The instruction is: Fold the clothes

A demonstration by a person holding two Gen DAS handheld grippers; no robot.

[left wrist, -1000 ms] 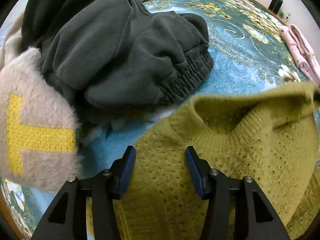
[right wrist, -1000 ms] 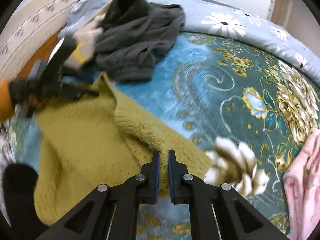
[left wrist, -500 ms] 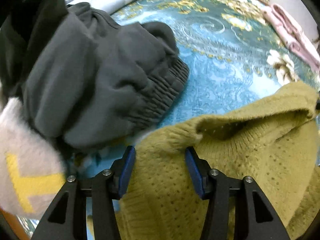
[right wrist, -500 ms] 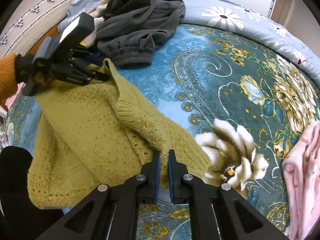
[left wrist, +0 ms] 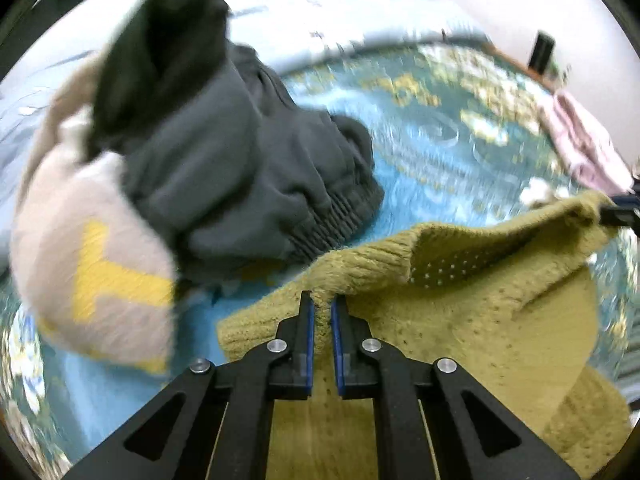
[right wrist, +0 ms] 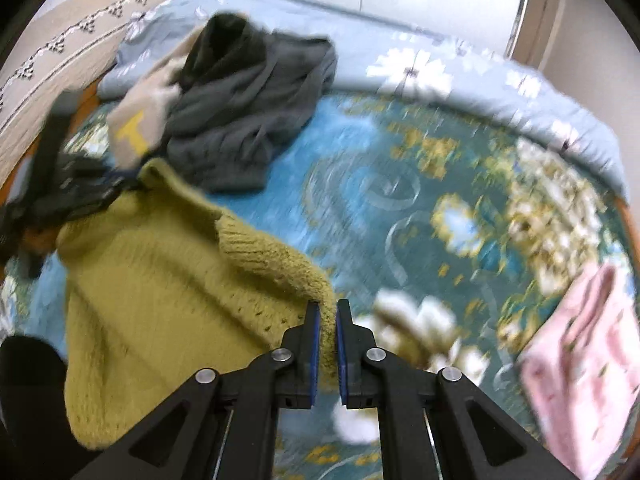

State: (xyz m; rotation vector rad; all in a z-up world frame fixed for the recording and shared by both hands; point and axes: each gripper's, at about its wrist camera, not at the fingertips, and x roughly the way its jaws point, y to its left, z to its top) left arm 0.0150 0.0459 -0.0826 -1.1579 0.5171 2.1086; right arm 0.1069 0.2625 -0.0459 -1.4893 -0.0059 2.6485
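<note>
An olive-green knitted sweater (left wrist: 460, 320) (right wrist: 160, 276) hangs between both grippers above a blue floral bedspread (left wrist: 432, 160). My left gripper (left wrist: 322, 304) is shut on one corner of its ribbed top edge. My right gripper (right wrist: 327, 312) is shut on the other corner of that edge. Each gripper shows in the other's view: the right one (left wrist: 620, 210) at the far right, the left one (right wrist: 96, 188) at the left, blurred. The sweater's body droops below the stretched edge.
A pile of dark grey clothes (left wrist: 240, 168) (right wrist: 248, 100) lies on the bed beyond the sweater, with a beige garment bearing a yellow mark (left wrist: 96, 264) beside it. A pink folded garment (right wrist: 588, 360) lies at the right. A pale blue flowered quilt (right wrist: 460, 80) borders the far side.
My left gripper has closed on the sweater's top edge and lifted it. The right gripper, still shut, has risen too, so the edge now stretches between them.
</note>
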